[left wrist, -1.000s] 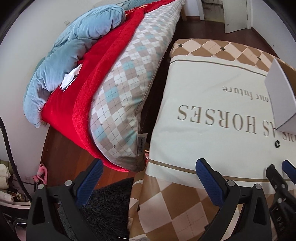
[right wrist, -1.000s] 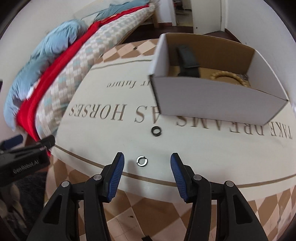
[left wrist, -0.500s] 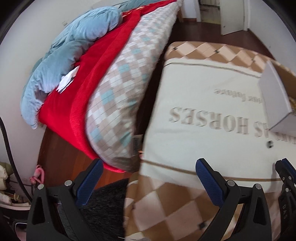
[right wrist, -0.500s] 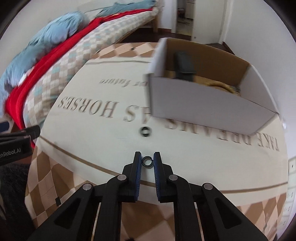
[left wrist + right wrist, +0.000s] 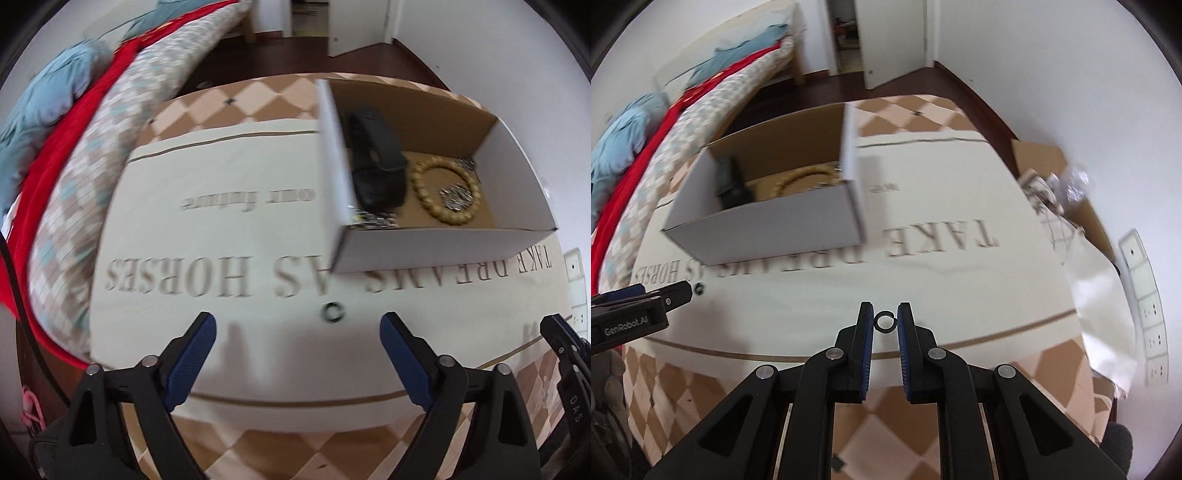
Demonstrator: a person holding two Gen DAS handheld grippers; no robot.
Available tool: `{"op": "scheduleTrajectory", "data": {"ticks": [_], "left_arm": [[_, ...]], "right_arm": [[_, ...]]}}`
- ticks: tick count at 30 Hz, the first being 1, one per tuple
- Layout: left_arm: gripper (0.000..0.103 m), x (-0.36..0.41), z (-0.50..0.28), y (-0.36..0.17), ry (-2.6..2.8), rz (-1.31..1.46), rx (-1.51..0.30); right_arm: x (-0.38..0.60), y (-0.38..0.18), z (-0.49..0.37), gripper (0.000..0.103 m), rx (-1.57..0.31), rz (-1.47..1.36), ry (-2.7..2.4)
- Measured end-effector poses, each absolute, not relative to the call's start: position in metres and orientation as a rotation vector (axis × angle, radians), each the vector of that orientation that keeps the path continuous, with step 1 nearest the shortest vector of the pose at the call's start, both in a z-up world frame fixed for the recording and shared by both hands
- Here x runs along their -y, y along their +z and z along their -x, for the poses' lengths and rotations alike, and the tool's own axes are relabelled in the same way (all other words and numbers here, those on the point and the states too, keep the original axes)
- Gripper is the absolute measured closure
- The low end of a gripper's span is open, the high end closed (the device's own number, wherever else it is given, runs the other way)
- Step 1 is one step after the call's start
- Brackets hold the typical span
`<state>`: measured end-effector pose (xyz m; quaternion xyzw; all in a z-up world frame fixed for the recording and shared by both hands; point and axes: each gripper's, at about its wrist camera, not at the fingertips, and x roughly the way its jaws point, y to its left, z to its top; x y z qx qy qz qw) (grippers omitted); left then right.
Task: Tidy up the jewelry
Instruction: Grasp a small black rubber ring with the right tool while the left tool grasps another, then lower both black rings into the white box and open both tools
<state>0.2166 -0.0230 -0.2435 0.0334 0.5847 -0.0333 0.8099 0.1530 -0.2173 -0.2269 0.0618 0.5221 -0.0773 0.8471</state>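
My right gripper [image 5: 885, 320] is shut on a small silver ring [image 5: 885, 322], held between its blue pads above the printed cloth. My left gripper [image 5: 297, 330] is open and empty, just short of a dark ring [image 5: 333, 312] lying on the cloth; that ring also shows in the right wrist view [image 5: 699, 288]. The white cardboard box [image 5: 424, 249] stands behind the dark ring and holds a black band [image 5: 376, 162], a wooden bead bracelet [image 5: 445, 192] and metal chain pieces [image 5: 456, 195]. The box shows in the right wrist view [image 5: 768, 225] too.
A bed with a checked quilt [image 5: 110, 147], red blanket [image 5: 44, 162] and blue duvet [image 5: 40, 88] runs along the left. A brown carton with plastic wrap [image 5: 1063, 184] sits at the right of the cloth. Wall sockets [image 5: 1145, 295] are at right.
My right gripper closed on the silver ring and lifted it, swinging right. My left gripper swung right from the bed side toward the dark ring and box.
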Motion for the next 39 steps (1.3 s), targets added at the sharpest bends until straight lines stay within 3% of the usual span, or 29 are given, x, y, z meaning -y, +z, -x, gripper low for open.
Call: {"op": "scheduleTrajectory", "data": {"ticks": [1,5,7,9,16,26,33,39], "left_arm": [[0.026,0.028,-0.218,-0.246,-0.078,-0.081,-1.254],[0.060,0.042,-0.221,-0.254,-0.098,-0.100,-1.281],[0.069,0.045,-0.219,-0.255,-0.107,-0.104,-1.274],[0.093,0.047,-0.219,-0.255,-0.104,-0.118,-1.265],[0.093,0.042,-0.211,-0.245,-0.093,-0.114,-1.246],[0.093,0.043,-0.205,-0.171,-0.146,-0.091,-1.129],[0.093,0.046,-0.264,-0.154,-0.157,-0.092,-1.120],[0.093,0.056,-0.291,-0.167,-0.157,-0.137,-1.158]], "right_arm": [[0.221,-0.228,-0.153,0.089,-1.101,-0.134,-0.167],[0.232,-0.231,-0.153,0.089,-1.103,-0.150,-0.174],[0.233,-0.231,-0.153,0.089,-1.102,-0.161,-0.173],[0.234,-0.231,-0.155,0.089,-1.099,-0.164,-0.172],[0.231,-0.221,-0.154,0.089,-1.072,-0.188,-0.158],[0.221,-0.171,-0.167,0.089,-0.993,-0.224,-0.055],[0.214,-0.145,-0.229,0.089,-0.984,-0.255,0.061],[0.218,-0.161,-0.294,0.089,-1.099,-0.281,0.123]]}}
